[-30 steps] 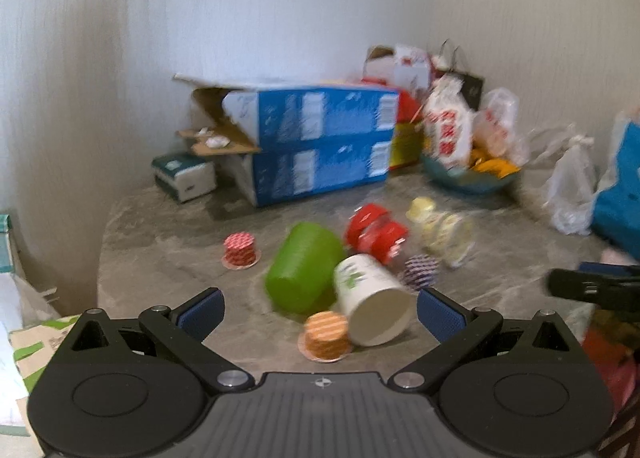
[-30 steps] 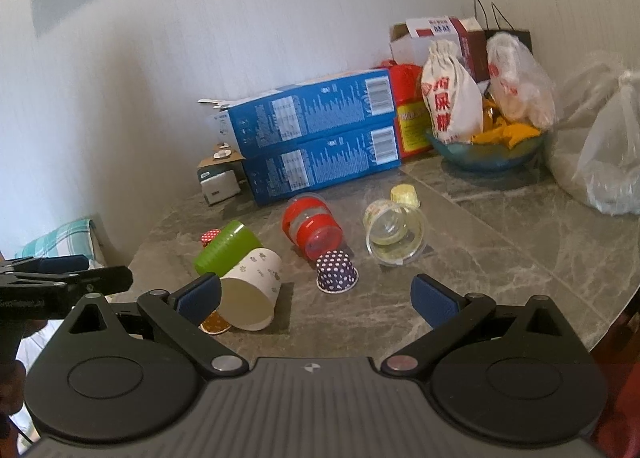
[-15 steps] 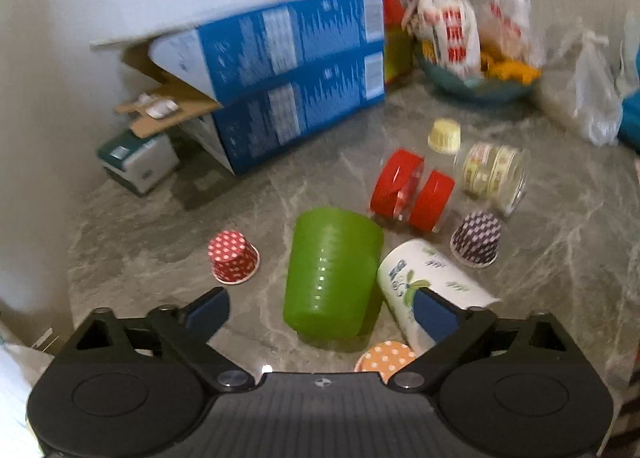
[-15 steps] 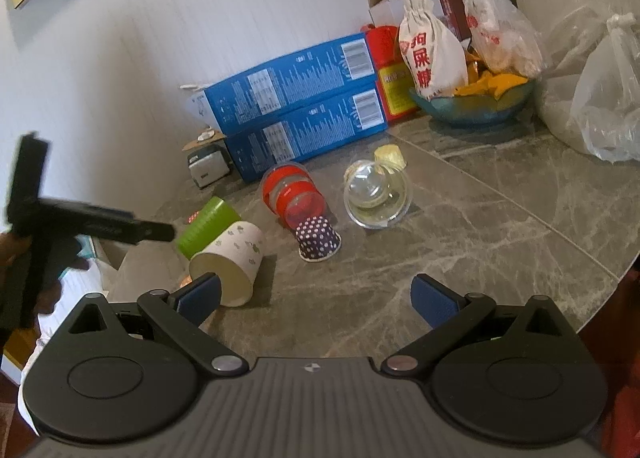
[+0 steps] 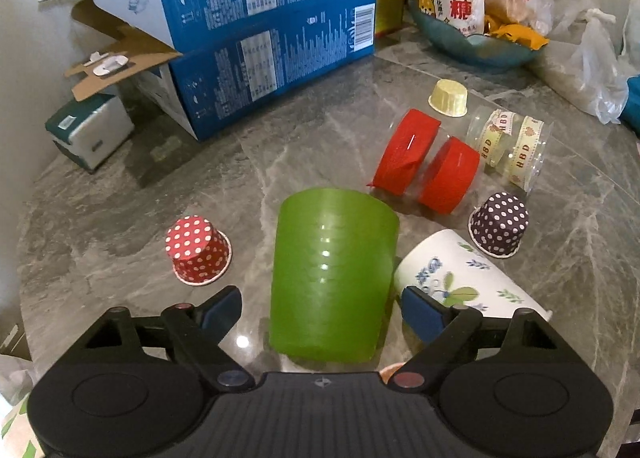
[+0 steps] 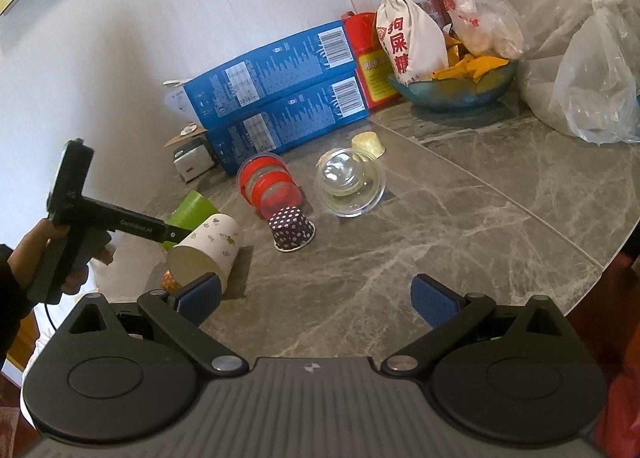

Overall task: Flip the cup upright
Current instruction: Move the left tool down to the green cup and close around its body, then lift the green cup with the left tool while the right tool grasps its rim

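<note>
A green plastic cup [image 5: 334, 274] lies on its side on the grey marble table [image 5: 300, 146], base pointing away from me. My left gripper [image 5: 322, 312] is open, its blue pads on either side of the cup's near end, not touching it. A white flowered paper cup [image 5: 456, 282] lies on its side just right of it. In the right wrist view the green cup [image 6: 192, 210] and paper cup [image 6: 208, 250] lie at the left, with the left gripper [image 6: 176, 235] reaching over them. My right gripper [image 6: 316, 298] is open and empty above bare table.
A red-banded clear cup [image 5: 428, 166], a clear ribboned cup [image 5: 512, 146], and small red [image 5: 196, 250], purple [image 5: 498, 224] and yellow [image 5: 448, 98] polka cups lie around. Blue boxes [image 5: 272, 30], a bowl of snacks [image 5: 476, 42] and plastic bags [image 6: 592, 86] stand at the back.
My left gripper has moved forward and down until its open fingers straddle the green cup. My right gripper has drifted slightly, staying open and empty.
</note>
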Available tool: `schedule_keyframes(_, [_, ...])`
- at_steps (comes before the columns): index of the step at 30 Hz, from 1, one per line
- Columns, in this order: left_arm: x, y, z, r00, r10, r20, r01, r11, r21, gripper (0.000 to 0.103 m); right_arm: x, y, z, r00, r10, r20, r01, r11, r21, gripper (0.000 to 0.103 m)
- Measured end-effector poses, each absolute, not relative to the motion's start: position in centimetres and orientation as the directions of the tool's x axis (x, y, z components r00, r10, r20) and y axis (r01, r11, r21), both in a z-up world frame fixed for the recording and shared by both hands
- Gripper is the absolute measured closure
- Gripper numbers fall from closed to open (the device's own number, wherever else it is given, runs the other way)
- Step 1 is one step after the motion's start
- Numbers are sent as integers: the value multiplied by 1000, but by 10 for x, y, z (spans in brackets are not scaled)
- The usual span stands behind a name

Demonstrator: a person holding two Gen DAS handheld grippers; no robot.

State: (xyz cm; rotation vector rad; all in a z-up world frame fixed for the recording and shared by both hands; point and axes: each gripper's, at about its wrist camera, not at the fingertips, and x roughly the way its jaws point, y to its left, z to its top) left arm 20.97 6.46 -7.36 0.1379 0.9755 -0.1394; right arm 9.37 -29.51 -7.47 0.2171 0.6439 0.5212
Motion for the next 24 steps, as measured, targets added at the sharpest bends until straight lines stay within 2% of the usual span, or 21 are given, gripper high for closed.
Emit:
schedule_keyframes(5, [218, 66, -82, 521, -66, -851, 189, 981, 40, 21, 95, -295, -76, 665, 531, -526, -397, 847, 353, 1])
schedule_keyframes(7, [219, 67, -84, 515, -86, -853, 191, 981, 17, 33, 95, -294, -76, 661, 533, -528, -399, 846, 354, 1])
schedule_keyframes(17, [204, 76, -80, 560, -88, -824, 146, 989, -6, 35, 97, -290, -77, 634, 549, -544, -402, 835, 376, 1])
schedule_keyframes(24, [159, 86, -49, 649, -111, -752, 82, 994, -76, 35, 89, -286, -70, 633, 565, -530, -405, 825, 395, 1])
